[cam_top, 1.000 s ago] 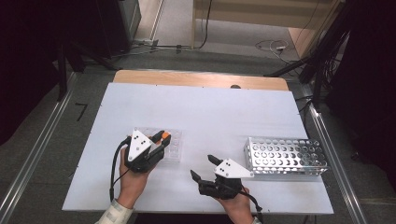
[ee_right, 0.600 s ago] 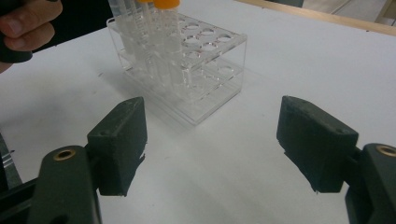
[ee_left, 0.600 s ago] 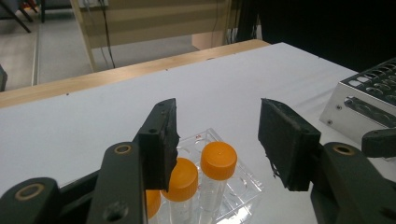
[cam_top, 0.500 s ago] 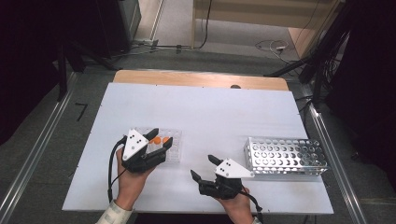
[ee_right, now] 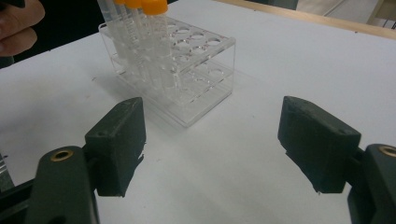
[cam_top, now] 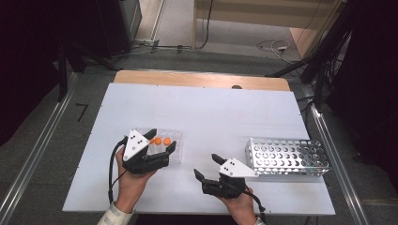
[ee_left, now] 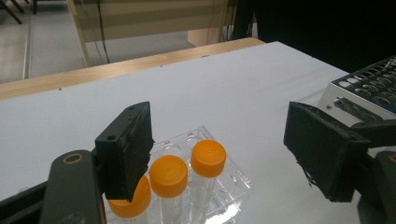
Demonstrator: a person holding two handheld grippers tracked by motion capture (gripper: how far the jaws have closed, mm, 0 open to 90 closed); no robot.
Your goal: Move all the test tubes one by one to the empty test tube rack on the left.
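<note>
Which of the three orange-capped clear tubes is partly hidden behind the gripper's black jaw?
In the left gripper view, the lowest orange-capped tube, tucked behind the left gripper's jaw; the middle tube and far tube show their caps fully.

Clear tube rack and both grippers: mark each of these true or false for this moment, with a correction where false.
1. Three orange-capped tubes stand in the clear rack. True.
2. The left gripper is clamped on a tube. False: its jaws have just been opening and stand wide; the pads press on nothing.
3. The right gripper holds a tube. False: its jaws are open over the bare white table.
4. The metal rack lies at the right side of the table. True.
5. The metal rack holds orange-capped tubes. False: no tubes show in its holes.
</note>
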